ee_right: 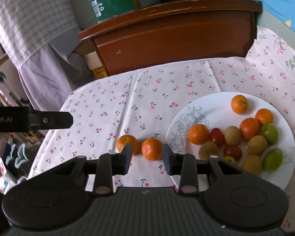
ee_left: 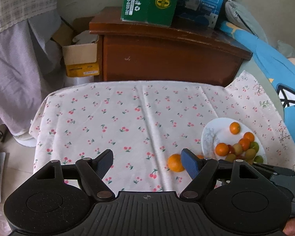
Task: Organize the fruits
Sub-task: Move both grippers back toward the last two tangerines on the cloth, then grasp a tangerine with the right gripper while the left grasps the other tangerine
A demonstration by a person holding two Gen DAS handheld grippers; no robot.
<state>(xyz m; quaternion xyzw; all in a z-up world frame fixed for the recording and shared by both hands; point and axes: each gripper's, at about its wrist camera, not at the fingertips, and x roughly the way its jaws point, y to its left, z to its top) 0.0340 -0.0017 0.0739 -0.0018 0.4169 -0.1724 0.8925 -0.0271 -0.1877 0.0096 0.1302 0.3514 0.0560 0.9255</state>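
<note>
A table point(ee_right: 108, 102) sits under a cherry-print cloth point(ee_right: 147, 90). Over at three o'clock, a white plate point(ee_right: 216, 106) rests on it, and two oranges point(ee_right: 151, 149) lie on the cloth just off the plate's nine o'clock rim.

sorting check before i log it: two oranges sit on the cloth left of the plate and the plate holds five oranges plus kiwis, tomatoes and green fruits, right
Not quite: the white plate holds four oranges, not five. The right wrist view shows them: one near the far rim, two at the right and one at the left. The rest stands: two oranges lie on the cloth left of the plate.
</note>
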